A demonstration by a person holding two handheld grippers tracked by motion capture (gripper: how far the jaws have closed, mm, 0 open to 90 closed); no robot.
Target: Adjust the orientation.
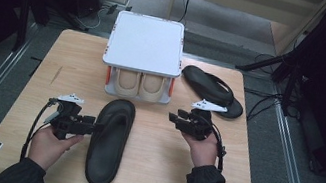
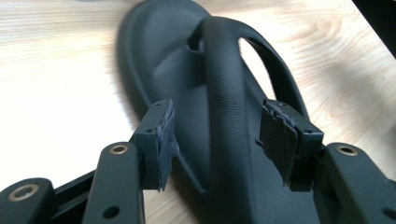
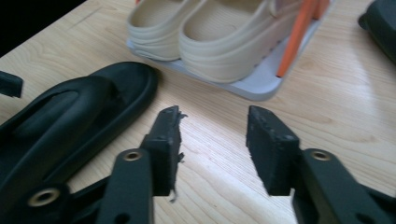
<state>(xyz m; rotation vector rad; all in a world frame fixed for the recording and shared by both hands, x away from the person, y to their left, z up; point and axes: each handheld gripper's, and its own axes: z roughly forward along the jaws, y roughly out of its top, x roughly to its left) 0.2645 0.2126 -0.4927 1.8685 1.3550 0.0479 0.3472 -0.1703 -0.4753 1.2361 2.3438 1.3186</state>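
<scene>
A black flip-flop sandal (image 1: 108,143) lies lengthwise on the front middle of the wooden table (image 1: 157,171). My left gripper (image 1: 94,122) reaches in from its left. In the left gripper view the open left gripper (image 2: 217,126) straddles the sandal's strap (image 2: 224,70), with a pad on each side and gaps between pads and strap. My right gripper (image 1: 174,119) hovers open to the right of the sandal's toe. In the right gripper view the right gripper (image 3: 212,126) holds nothing over bare wood, with the sandal (image 3: 70,116) to its left.
A white two-level shoe rack (image 1: 145,42) stands at the back middle, with a pair of beige clogs (image 1: 139,85) on its lower shelf (image 3: 261,86) between orange posts (image 3: 294,37). A second black sandal (image 1: 212,87) lies at the back right.
</scene>
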